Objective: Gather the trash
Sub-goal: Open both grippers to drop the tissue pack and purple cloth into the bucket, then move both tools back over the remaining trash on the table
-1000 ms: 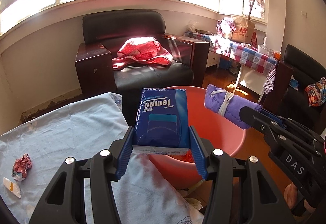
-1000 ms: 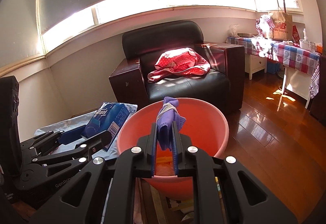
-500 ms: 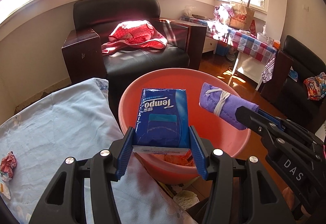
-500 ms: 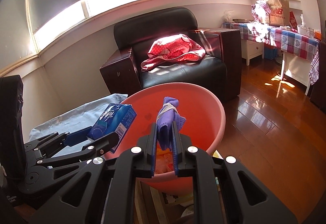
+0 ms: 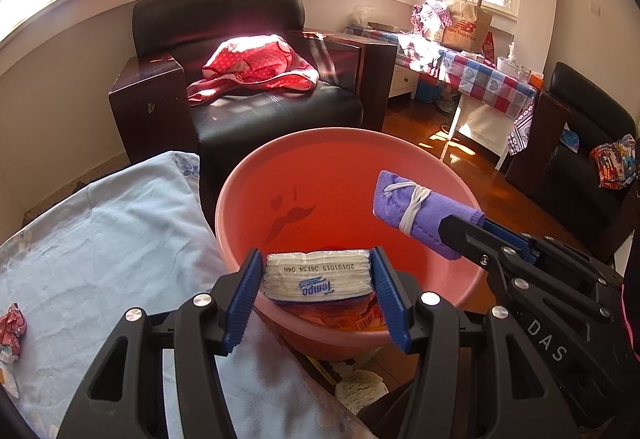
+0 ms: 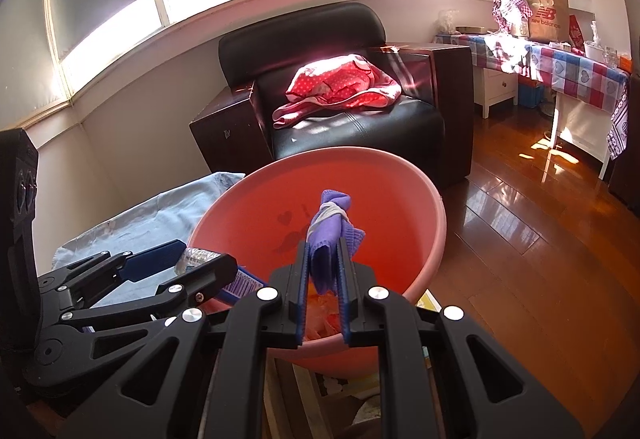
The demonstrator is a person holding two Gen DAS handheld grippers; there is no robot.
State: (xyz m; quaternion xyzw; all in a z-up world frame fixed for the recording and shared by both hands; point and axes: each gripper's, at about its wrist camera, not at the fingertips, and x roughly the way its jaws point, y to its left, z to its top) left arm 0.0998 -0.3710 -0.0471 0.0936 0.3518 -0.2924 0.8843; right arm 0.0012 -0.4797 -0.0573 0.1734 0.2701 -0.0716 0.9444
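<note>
Tissue pack [image 5: 318, 276], soft and light, sits clamped by its flat sides in the left tongs [image 5: 316, 289] over the near rim of the pink basin [image 5: 344, 175]. Right tongs [image 6: 323, 289] are pinched shut on a rolled purple mask [image 6: 330, 235], limp and squashy, above the basin too. Crumpled wrappers [image 5: 12, 327] lie on the cloth-covered table [image 5: 104, 239]; I'd pinch them mid-bunch.
</note>
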